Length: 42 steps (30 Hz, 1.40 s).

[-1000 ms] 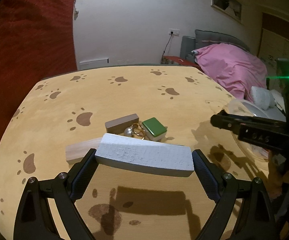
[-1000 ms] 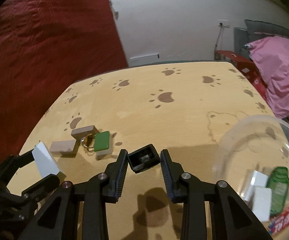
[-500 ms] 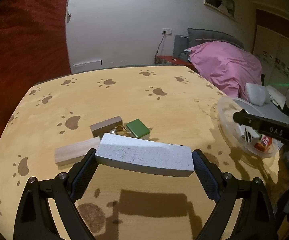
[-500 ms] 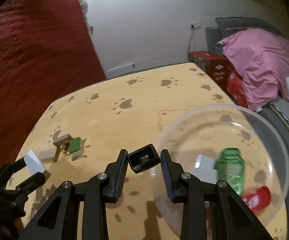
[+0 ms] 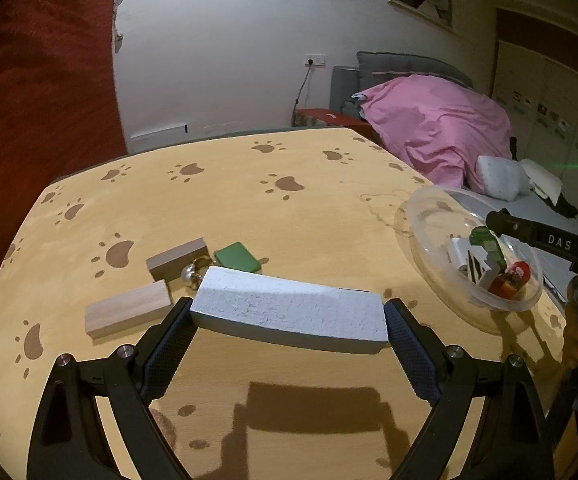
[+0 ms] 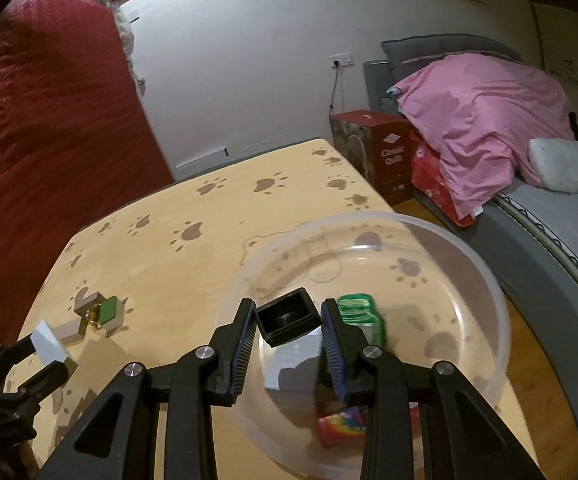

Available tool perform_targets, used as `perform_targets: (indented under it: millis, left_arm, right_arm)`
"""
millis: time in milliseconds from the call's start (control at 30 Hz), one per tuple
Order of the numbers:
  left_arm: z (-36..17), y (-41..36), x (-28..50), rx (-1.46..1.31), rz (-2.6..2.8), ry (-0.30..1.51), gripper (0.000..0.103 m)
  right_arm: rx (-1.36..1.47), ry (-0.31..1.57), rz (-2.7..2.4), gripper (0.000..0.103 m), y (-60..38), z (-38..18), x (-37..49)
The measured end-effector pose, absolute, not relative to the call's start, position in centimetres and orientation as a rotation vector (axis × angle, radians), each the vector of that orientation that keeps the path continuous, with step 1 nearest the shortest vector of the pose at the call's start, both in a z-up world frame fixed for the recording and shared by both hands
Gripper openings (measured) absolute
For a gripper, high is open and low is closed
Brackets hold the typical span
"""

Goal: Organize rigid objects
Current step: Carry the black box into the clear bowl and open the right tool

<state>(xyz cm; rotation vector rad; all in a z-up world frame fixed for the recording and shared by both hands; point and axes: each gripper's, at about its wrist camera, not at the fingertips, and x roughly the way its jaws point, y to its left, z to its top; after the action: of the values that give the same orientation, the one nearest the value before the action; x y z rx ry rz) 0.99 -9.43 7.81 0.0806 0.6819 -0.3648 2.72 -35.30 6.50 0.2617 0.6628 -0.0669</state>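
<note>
My left gripper is shut on a long white foam block and holds it above the table. Behind it lie a light wooden block, a dark wooden block, a green tile and a metal keyring. My right gripper is shut on a small black open box and holds it over the clear plastic bowl. The bowl holds a green bottle, a white block and a red packet.
The table has a tan cloth with paw prints. A red curtain hangs at the left. A bed with a pink blanket and a red box stand beyond the table's right edge.
My right gripper has carried the black box rightward from over the table to over the bowl. My left gripper has kept the foam block and shifted its view towards the bowl.
</note>
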Motion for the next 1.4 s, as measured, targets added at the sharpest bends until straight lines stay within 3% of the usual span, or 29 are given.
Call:
perform_targets:
  millis: [533,667,800,1133,1400]
  left_arm:
    - [8.3,-12.8,0.7,0.114,-0.423,0.676,0.093]
    - [8.5,-13.7,0.7,0.121,-0.438,0.675,0.093]
    - [8.7,-14.6,0.7,0.126,-0.455,0.671,0.093]
    - [9.1,-16.9,1.3,0.131,-0.497,0.671,0.093]
    - [8.7,-19.6,2.1,0.164,-0.547,0.664,0.093]
  right_arm:
    - [0.317,0.672,-0.139,0.037,-38.8,5.1,1.2]
    - [0.341,0.658,-0.166,0.066,-39.7,4.8,0.7]
    - [0.356,0.654,-0.182,0.068,-40.4,4.7,0.3]
    - [0.352,0.629,-0.210,0.096,-40.8,4.7,-0.3]
    - [0.346,0.625,-0.208,0.099,-40.9,4.6,-0.5]
